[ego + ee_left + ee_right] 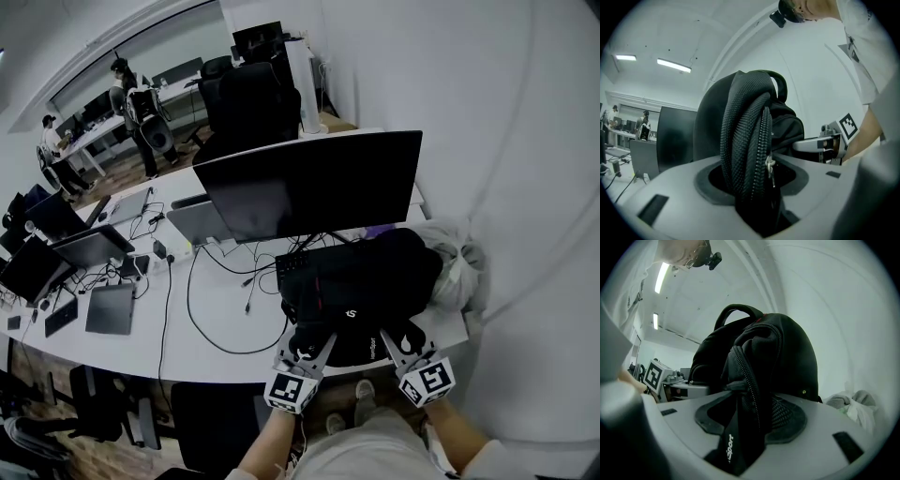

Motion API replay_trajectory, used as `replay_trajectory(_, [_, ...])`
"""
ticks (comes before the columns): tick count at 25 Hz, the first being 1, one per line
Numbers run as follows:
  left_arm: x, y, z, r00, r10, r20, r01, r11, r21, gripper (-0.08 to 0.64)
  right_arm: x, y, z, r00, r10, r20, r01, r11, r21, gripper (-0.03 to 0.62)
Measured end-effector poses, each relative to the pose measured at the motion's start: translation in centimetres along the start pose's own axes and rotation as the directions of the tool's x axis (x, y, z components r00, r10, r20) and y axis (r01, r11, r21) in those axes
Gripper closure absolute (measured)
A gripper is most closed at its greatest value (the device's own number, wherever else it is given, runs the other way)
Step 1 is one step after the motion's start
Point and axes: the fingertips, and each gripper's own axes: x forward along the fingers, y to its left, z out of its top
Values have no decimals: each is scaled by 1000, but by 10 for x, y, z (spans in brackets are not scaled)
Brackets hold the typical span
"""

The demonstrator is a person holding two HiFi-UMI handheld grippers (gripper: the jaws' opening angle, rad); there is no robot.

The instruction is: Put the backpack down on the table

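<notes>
Backpack [361,291] on table [216,319], edge inside left gripper [311,342] & right gripper [394,341].

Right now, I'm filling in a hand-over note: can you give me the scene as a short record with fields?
backpack: black, lying on the white table by its near edge, in front of the monitor
left hand-held gripper: jaws apart, a zipped fold of the backpack between them
right hand-held gripper: jaws apart, backpack fabric between them
beside backpack: white plastic bag, on its right
task state: backpack looks set down; both hand-held grippers not yet drawn clear
</notes>
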Motion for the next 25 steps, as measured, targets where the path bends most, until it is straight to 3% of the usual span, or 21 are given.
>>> replay_trajectory(6, [-23,-4,9,1000,-3,29,4,1000,-23,347,-19,4,-3,999,-34,7,34,999,-2,407])
replay_trajectory(12, [-64,6,19,994,91,58,-90,996,-25,345,-58,-8,1,985,-142,100,140,990,30,408])
replay_trajectory(14, [-78,9,23,989,126,81,-124,992,-26,345,-73,-12,8,979,-166,117,163,986,38,448])
replay_trajectory(20, [-126,28,42,950,269,159,-254,961,-106,476,-116,-13,26,964,-229,132,226,973,37,527])
replay_trajectory(25, [-148,38,50,930,332,156,-320,942,-101,540,-138,-10,27,959,-257,118,255,966,31,549])
